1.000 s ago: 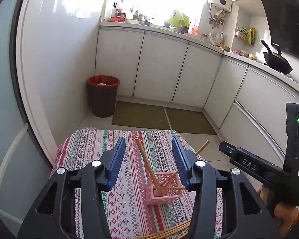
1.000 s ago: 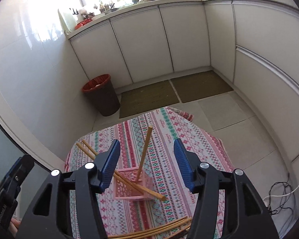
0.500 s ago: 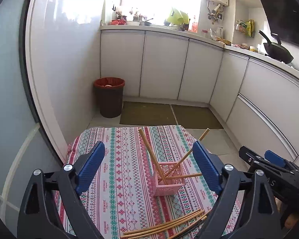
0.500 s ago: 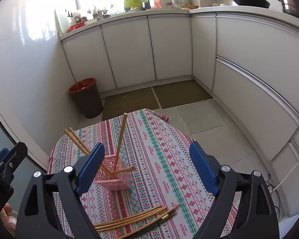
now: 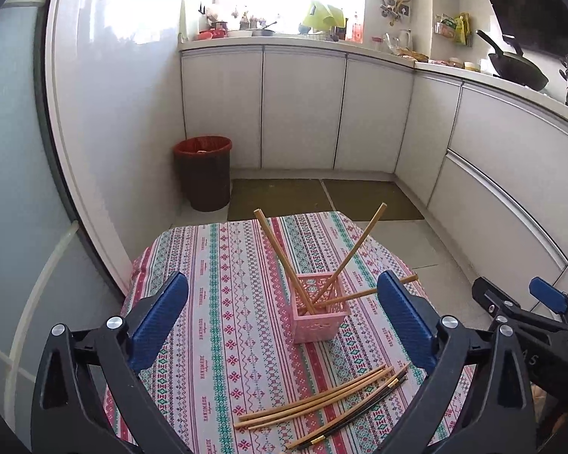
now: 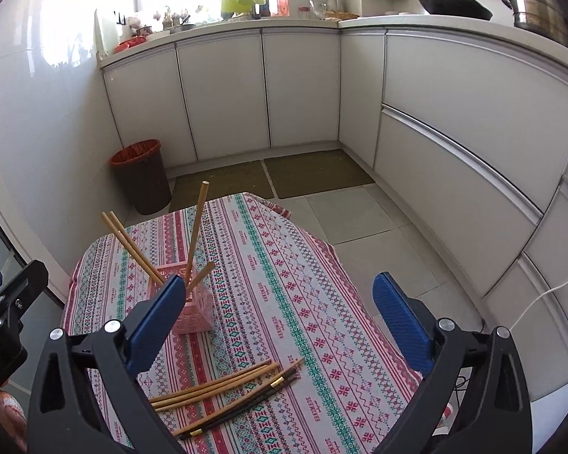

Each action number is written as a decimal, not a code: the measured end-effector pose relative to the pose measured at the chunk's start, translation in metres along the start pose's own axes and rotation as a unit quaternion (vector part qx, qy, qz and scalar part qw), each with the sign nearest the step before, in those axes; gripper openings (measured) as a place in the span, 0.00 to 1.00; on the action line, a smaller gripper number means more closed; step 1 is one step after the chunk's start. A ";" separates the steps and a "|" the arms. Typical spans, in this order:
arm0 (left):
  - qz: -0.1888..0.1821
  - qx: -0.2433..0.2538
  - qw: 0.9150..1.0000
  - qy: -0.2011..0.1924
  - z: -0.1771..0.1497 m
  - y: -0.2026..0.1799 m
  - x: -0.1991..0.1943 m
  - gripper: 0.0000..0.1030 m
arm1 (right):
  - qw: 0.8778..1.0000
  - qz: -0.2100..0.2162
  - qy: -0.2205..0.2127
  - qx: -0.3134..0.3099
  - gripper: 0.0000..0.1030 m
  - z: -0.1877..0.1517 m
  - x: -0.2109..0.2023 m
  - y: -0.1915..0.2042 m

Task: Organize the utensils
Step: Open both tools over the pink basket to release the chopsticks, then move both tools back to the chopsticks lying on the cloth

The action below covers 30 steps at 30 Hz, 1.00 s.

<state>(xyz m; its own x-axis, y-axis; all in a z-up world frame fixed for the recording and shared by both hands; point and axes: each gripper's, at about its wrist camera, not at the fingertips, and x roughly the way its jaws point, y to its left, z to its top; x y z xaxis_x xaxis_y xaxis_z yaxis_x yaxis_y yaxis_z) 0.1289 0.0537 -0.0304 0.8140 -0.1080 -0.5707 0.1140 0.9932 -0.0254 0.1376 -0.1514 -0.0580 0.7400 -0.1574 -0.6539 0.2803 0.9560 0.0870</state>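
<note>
Both grippers spread wide, jaws opening, nothing gripped: left gripper (image 5: 282,316) held above tablecloth (image 5: 216,302), pink basket (image 5: 318,312) seen between its blue pads, untouched; right gripper (image 6: 276,314) held over cloth, basket (image 6: 193,304) partly hidden behind its left pad. Four wooden chopsticks (image 5: 280,249) stood tilted in basket, splayed apart. Loose wooden chopsticks (image 5: 314,397) and dark chopsticks (image 5: 354,414) laid flat on cloth, near side of basket. Red-rimmed bin (image 5: 204,172) seen on floor beyond table.
</note>
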 end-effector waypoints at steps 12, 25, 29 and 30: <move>-0.026 0.059 0.996 0.069 -0.032 -0.024 0.020 0.93 | 0.999 -0.009 0.033 0.010 0.93 -0.026 -0.009 -0.025; -0.100 0.157 0.952 0.244 -0.103 -0.085 0.101 0.93 | 0.986 -0.023 0.132 0.095 0.93 -0.087 0.005 -0.099; -0.123 0.141 0.943 0.277 -0.109 -0.108 0.126 0.93 | 0.982 -0.037 0.130 0.129 0.93 -0.090 0.001 -0.127; -0.128 0.141 0.942 0.276 -0.109 -0.115 0.129 0.92 | 0.982 -0.042 0.127 0.135 0.93 -0.090 0.000 -0.133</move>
<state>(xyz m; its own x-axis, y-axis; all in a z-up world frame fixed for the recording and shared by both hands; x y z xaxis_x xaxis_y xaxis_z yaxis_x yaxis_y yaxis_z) 0.1585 -0.0700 -0.1900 0.3276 -0.2258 -0.9174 0.4762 0.8781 -0.0460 0.0451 -0.2564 -0.1378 0.5412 -0.1336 -0.8302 0.5110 0.8364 0.1985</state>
